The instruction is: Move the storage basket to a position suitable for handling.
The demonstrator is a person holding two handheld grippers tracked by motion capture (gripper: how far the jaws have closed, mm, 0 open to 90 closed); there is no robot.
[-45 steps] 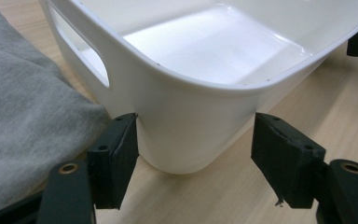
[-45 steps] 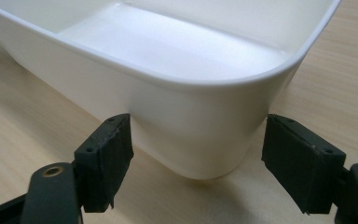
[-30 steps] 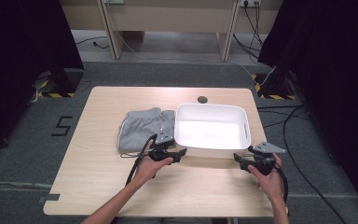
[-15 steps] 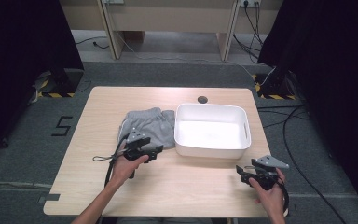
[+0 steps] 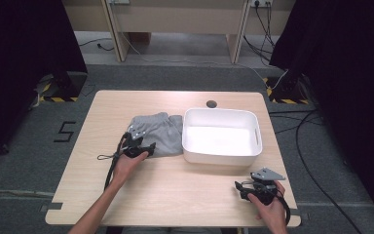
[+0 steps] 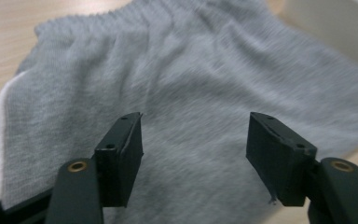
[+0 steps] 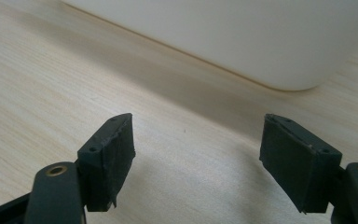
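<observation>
Grey shorts (image 5: 158, 134): lying crumpled on table (image 5: 175, 195), just left of white tub (image 5: 221, 135). I'm bringing left gripper (image 6: 193, 140) over near edge, jaws spread, just been narrowing, no cloth pinched. Advising: pinch thick fold. Right gripper (image 7: 196, 154) spread, idling near tub.

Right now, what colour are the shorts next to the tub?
Grey shorts, with a white stripe down one side, clearest in the left gripper view.

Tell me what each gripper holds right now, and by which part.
Nothing is held. The left gripper, jaws apart and just closing, hovers over the grey shorts. The right gripper is open over bare table near the white bin.
</observation>
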